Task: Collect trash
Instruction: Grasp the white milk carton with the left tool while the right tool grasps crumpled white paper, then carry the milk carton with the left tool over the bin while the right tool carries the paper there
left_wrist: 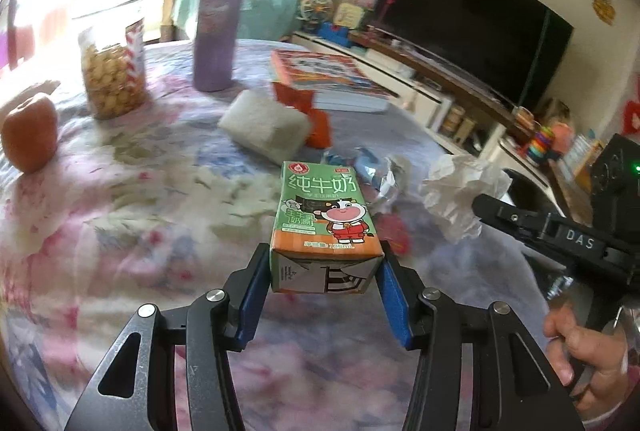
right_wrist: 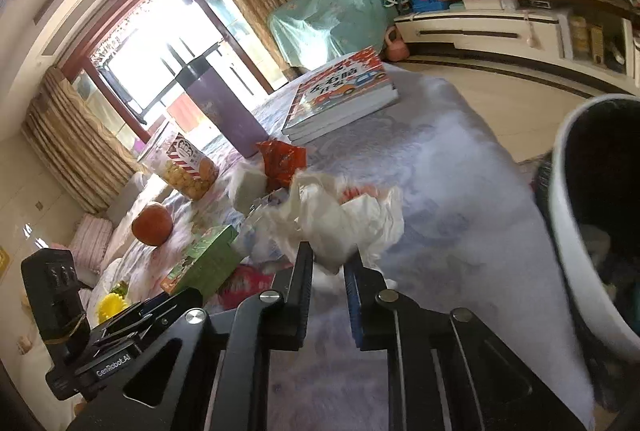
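Observation:
A green milk carton [left_wrist: 324, 215] with a cartoon cow sits endwise between the blue pads of my left gripper [left_wrist: 324, 271], which is shut on its sides. The same carton [right_wrist: 208, 259] shows at the lower left of the right wrist view. My right gripper [right_wrist: 328, 263] is shut on a crumpled white wrapper [right_wrist: 340, 219], pinched at its near edge. From the left wrist view that wrapper [left_wrist: 460, 199] hangs at the tip of the right gripper [left_wrist: 486, 209], with a hand [left_wrist: 580, 351] on the handle.
A white trash bin [right_wrist: 568, 231] with a dark inside stands at the table's right edge. On the flowered cloth lie an apple [left_wrist: 30, 135], a snack jar [left_wrist: 112, 79], a purple bottle [left_wrist: 218, 27], books [left_wrist: 332, 79], a white block [left_wrist: 266, 125], a red wrapper [left_wrist: 316, 119] and blue foil [left_wrist: 372, 171].

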Demonstrator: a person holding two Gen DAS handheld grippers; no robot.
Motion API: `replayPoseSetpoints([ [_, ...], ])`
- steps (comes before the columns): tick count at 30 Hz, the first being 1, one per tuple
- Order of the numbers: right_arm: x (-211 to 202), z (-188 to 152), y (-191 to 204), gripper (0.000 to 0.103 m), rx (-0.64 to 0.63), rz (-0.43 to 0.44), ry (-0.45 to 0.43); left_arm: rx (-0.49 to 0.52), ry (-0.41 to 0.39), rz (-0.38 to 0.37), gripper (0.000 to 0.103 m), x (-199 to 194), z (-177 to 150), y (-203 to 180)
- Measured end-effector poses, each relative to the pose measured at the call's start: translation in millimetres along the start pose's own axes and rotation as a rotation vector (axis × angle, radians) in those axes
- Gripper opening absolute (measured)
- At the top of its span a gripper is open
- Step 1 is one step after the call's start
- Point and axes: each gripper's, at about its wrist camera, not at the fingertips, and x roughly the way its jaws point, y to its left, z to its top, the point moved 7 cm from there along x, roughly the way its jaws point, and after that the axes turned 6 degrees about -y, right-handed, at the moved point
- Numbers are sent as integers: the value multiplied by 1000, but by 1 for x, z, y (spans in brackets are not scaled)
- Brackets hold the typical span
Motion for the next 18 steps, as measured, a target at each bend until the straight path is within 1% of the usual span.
replayPoseSetpoints([
  [9, -39, -6, -14, 12, 6, -23, -35, 36, -3, -56, 49, -17, -9, -34],
  [18, -72, -6, -31, 12, 30, -53, -82, 79, -14, -110, 49, -22, -12, -68],
])
